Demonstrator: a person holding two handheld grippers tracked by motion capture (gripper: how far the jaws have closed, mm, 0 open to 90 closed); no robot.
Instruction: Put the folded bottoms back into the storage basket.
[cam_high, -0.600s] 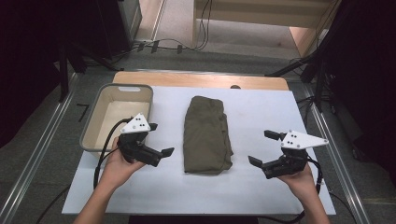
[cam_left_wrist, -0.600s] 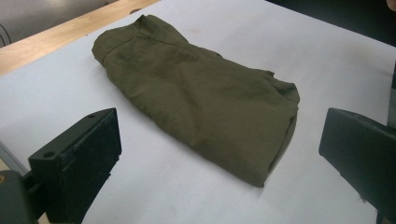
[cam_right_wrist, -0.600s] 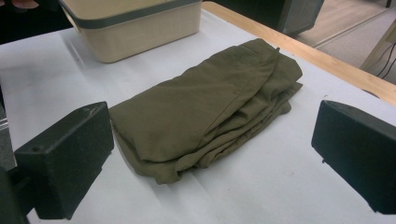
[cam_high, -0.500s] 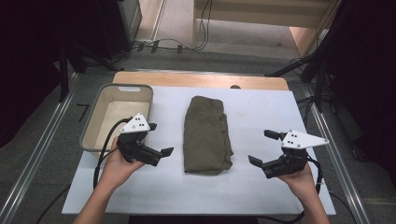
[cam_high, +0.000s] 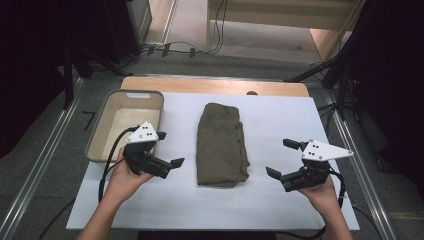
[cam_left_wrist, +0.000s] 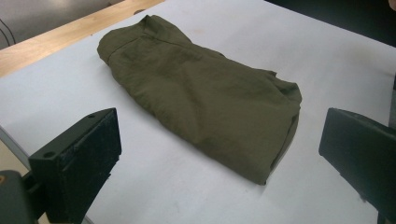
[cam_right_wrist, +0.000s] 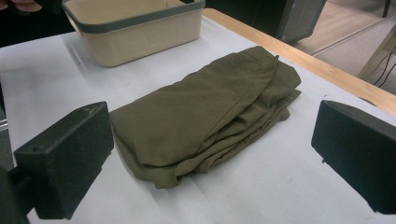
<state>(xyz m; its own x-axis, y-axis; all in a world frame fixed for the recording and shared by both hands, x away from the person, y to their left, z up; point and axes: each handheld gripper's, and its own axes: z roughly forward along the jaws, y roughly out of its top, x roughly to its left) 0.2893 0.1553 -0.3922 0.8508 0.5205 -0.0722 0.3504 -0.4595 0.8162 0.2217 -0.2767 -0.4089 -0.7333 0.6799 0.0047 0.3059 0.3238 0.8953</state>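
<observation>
A folded olive-green garment (cam_high: 220, 145) lies flat in the middle of the white table (cam_high: 280, 115). My left gripper (cam_high: 167, 150) hovers just left of it, jaws wide open and pointing toward it, nothing between them. My right gripper (cam_high: 282, 159) hovers to its right, also open and empty, facing the garment. From the left gripper view the garment (cam_left_wrist: 201, 93) lies ahead between the two black jaws. The right gripper view shows the garment (cam_right_wrist: 205, 112) with its stacked folded edges toward me.
A beige plastic bin (cam_high: 125, 122) with a grey rim stands at the table's left side; in the right gripper view the bin (cam_right_wrist: 135, 28) is beyond the garment. A wooden strip (cam_high: 215, 85) runs along the far edge. Cables trail from both grippers.
</observation>
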